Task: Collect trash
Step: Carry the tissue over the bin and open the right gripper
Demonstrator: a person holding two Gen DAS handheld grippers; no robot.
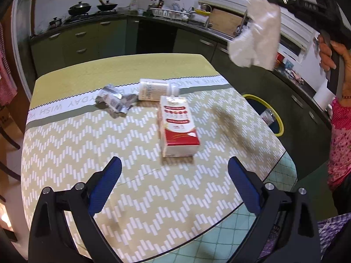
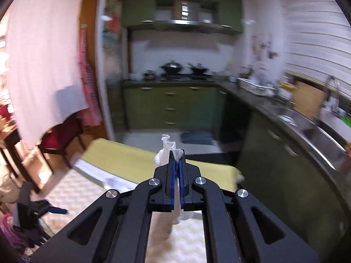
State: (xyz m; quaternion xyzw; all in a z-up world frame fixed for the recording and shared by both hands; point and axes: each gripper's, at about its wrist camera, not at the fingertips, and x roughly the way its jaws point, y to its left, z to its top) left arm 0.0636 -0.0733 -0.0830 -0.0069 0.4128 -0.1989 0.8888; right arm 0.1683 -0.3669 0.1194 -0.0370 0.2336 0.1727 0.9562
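A red and white carton (image 1: pixel 178 125) lies on the patterned tablecloth (image 1: pixel 87 144), with a white bottle (image 1: pixel 156 89) on its side behind it and a crumpled silver wrapper (image 1: pixel 114 102) to the left. My left gripper (image 1: pixel 174 164) hovers open just short of the carton, nothing between its blue pads. High at the right, my right gripper (image 1: pixel 272 0) is shut on a crumpled white tissue (image 1: pixel 258 35). In the right wrist view the right gripper (image 2: pixel 177 156) pinches the tissue (image 2: pixel 167 146), which pokes out past the tips and hangs below.
A yellow-rimmed bin (image 1: pixel 275 116) with a bottle inside stands on the floor right of the table. Green cabinets, a stove with pans (image 1: pixel 80 7) and a sink (image 2: pixel 316 135) ring the room. A person's pink sleeve (image 1: pixel 341 135) is at the right edge. Chairs (image 2: pixel 61 138) stand left.
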